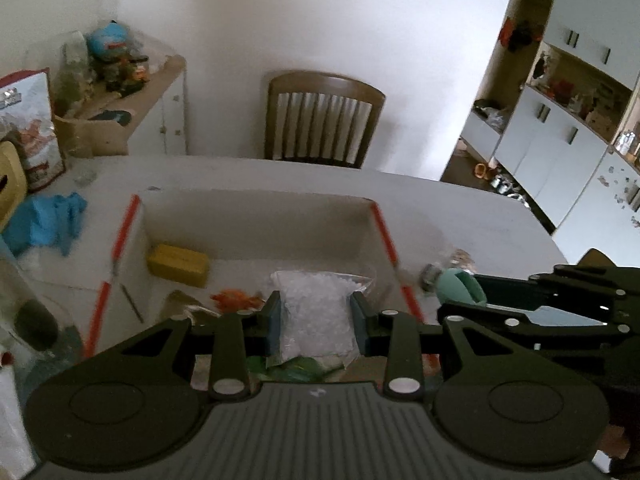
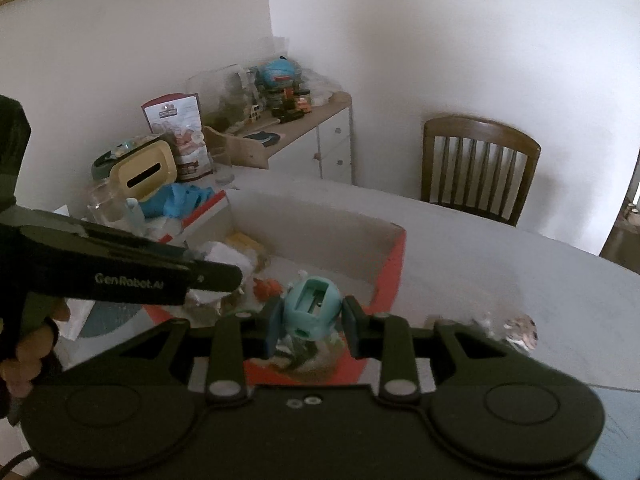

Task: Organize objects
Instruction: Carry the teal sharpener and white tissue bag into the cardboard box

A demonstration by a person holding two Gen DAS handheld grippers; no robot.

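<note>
A white cardboard box point(image 1: 256, 216) with red-edged flaps stands open on the table. Inside lie a yellow block point(image 1: 178, 265), an orange thing point(image 1: 236, 300) and a clear bag of white pellets point(image 1: 318, 314). My left gripper point(image 1: 316, 320) hangs over the box with its pads on both sides of that bag. My right gripper point(image 2: 308, 326) is shut on a teal pencil sharpener point(image 2: 312, 312) over the box's near red corner point(image 2: 390, 276). The sharpener also shows in the left wrist view point(image 1: 460, 286).
The round white table point(image 2: 500, 264) carries blue gloves point(image 1: 48, 220), a yellow tissue box point(image 2: 146, 170), a food bag point(image 2: 180, 136), jars and a shiny wrapper point(image 2: 516, 330). A wooden chair point(image 1: 322, 118) stands behind. A cluttered sideboard point(image 2: 304, 120) and cupboards point(image 1: 560, 140) line the walls.
</note>
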